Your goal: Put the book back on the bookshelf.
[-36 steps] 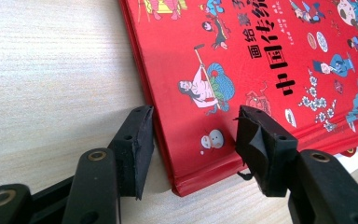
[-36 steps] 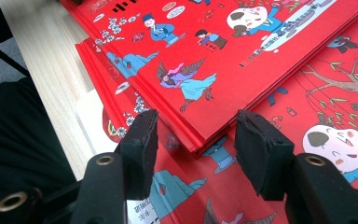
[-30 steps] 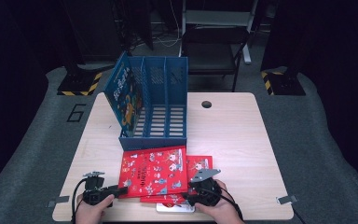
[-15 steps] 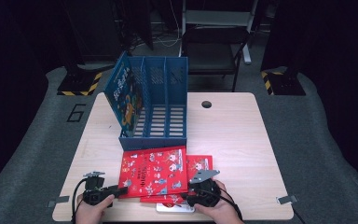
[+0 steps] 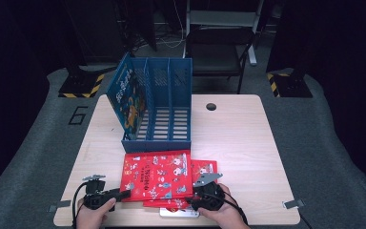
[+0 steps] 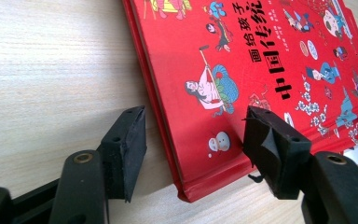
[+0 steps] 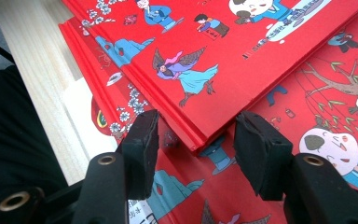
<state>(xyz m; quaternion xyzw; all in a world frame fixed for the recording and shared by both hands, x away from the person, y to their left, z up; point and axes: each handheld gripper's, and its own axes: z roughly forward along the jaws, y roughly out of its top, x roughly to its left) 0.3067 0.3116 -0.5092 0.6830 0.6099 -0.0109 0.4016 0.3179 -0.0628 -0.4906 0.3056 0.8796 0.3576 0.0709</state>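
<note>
Jaws of the left gripper (image 6: 193, 140), just widened, are set astride the top red book's (image 5: 157, 174) near-left corner at lower centre; the right gripper's (image 7: 196, 140) are parted around its near-right corner, presumably for a level two-sided lift.

The lower red book (image 5: 204, 172) is largely covered by the top red book (image 5: 156, 175). The white book (image 7: 87, 122) beneath is mostly hidden. Cover lettering cannot be read from the high view.

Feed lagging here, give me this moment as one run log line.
left gripper: jaws just opened, astride top red picture book corner | right gripper: open, astride its corner
</note>
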